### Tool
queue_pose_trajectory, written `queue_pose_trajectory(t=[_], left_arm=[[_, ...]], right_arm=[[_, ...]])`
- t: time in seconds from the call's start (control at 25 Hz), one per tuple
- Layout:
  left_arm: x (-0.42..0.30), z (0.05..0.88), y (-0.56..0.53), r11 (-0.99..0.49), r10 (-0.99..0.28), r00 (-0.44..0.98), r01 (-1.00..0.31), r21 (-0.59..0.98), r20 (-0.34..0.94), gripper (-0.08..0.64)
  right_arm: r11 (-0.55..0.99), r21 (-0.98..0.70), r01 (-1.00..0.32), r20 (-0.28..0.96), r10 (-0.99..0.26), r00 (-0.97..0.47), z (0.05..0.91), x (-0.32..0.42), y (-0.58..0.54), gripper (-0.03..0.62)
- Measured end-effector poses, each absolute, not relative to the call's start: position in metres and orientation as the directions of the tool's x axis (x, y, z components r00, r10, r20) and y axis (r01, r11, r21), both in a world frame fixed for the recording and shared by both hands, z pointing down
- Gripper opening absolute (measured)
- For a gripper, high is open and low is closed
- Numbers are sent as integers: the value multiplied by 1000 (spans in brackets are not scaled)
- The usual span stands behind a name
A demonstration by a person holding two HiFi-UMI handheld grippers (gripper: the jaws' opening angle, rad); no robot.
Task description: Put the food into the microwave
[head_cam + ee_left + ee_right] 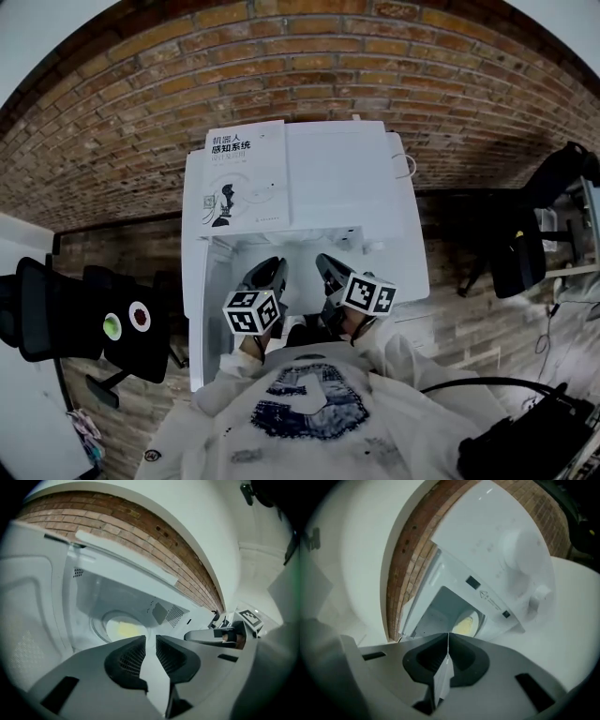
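The white microwave point(352, 183) stands with its door point(194, 309) swung open to the left. Inside, yellow food point(125, 629) lies on a pale round plate point(105, 623) on the cavity floor; the right gripper view also shows the food point(465, 626). My left gripper point(150, 639) is just in front of the opening, its jaws a narrow gap apart with nothing between them. My right gripper point(448, 637) is beside it, jaws pressed together and empty. In the head view both the left gripper point(270, 274) and the right gripper point(327, 269) hover at the cavity mouth.
A white book point(246, 173) lies on top of the microwave. Its control panel with two knobs point(520, 545) is right of the cavity. A brick wall point(309, 56) runs behind. Black chairs stand at the left point(84, 319) and right point(525, 244).
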State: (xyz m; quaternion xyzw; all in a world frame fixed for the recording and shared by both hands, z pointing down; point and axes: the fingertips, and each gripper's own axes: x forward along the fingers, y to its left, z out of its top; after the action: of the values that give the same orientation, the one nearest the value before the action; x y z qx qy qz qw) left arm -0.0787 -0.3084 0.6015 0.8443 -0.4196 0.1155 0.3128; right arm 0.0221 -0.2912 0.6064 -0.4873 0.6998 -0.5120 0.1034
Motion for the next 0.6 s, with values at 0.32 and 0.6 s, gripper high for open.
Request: queue_pose_trajectory(t=[0.32,0.6], left_arm=[[-79,530,-299,-538,-712,619,-785,309,333,41],[-85,477,-287,-568,-762,597,-802,185,250,9]], right_arm=[[227,-540,-811,292,-853,-433,525,47,-278,15],[318,-315,-894,223,-891,-395,468,56,-265,14]])
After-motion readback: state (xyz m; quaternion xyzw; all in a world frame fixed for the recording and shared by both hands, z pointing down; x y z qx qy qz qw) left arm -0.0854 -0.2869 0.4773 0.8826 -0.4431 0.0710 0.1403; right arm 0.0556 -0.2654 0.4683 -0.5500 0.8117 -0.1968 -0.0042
